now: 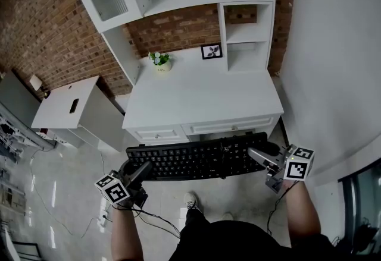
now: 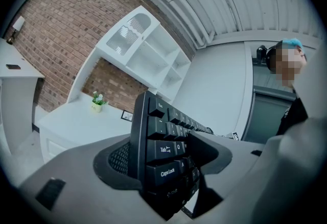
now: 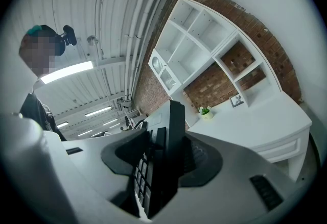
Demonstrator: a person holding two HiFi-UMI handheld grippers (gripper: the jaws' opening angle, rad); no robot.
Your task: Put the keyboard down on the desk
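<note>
In air, level, before front edge of white table [image 1: 202,96] and apart from it: long black plastic computer keyboard [image 1: 196,159]. Its left end, by Tab and Caps Lock keys, pinched by left tongs [image 1: 140,172]. Right end pinched by right tongs [image 1: 261,156]. At table's back: small potted plant [image 1: 161,61], framed picture [image 1: 211,51].

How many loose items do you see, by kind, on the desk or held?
keyboard: 1, held in left gripper and right gripper
potted plant: 1, on desk
picture frame: 1, on desk
Total: 3
</note>
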